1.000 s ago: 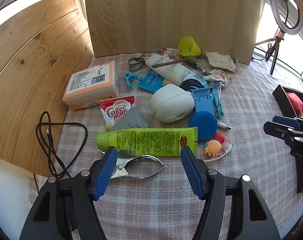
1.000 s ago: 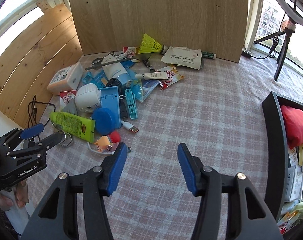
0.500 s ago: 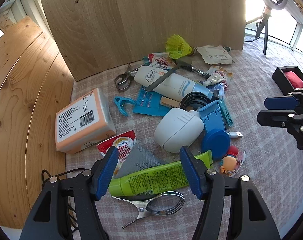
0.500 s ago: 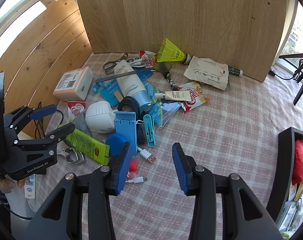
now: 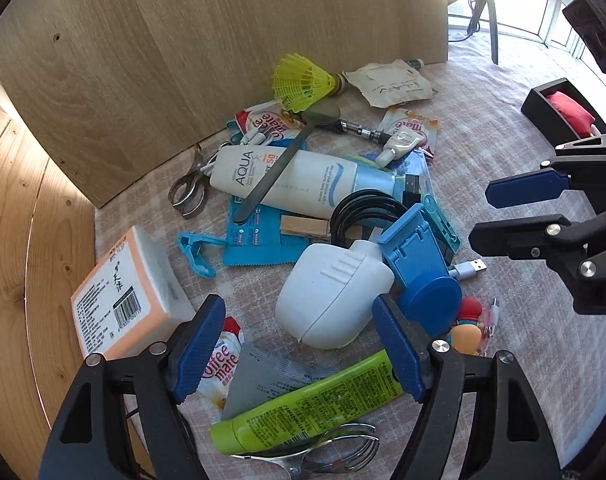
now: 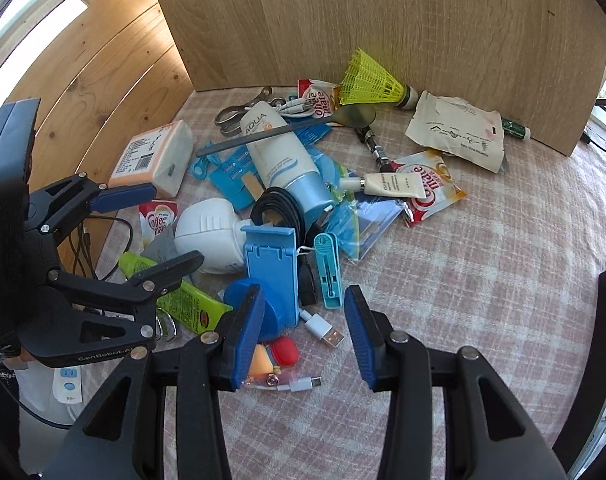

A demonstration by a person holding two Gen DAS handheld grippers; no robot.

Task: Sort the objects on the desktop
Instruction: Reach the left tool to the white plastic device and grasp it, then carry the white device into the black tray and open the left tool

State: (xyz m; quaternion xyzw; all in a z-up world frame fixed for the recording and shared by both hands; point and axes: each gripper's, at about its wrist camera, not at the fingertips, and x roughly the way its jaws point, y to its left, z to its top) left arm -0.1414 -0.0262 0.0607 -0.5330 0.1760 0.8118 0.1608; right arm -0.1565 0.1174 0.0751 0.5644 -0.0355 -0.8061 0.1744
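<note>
A pile of desktop objects lies on the checked cloth. My left gripper [image 5: 299, 344] is open and empty, above a white plastic device [image 5: 331, 292] and a green tube [image 5: 307, 404]. My right gripper [image 6: 303, 336] is open and empty, over a blue phone stand [image 6: 273, 268], a teal clip [image 6: 329, 270] and a white USB plug [image 6: 323, 328]. Each gripper shows in the other's view, the right one [image 5: 515, 212] and the left one [image 6: 143, 232]. An AQUA bottle [image 5: 287, 182], a yellow shuttlecock [image 5: 303, 82], scissors [image 5: 189, 190] and an orange box [image 5: 123, 296] lie around.
A wooden board [image 5: 223, 40] stands behind the pile and wooden planks [image 5: 23, 220] on the left. A black bin [image 5: 555, 108] with a red item stands at the right. A metal clamp [image 5: 327, 452] lies beside the green tube. A black cable [image 6: 87, 248] hangs off the left edge.
Both grippers have moved forward over the pile; the left one now sits above the white device and the right one above the blue stand. Both stay open.
</note>
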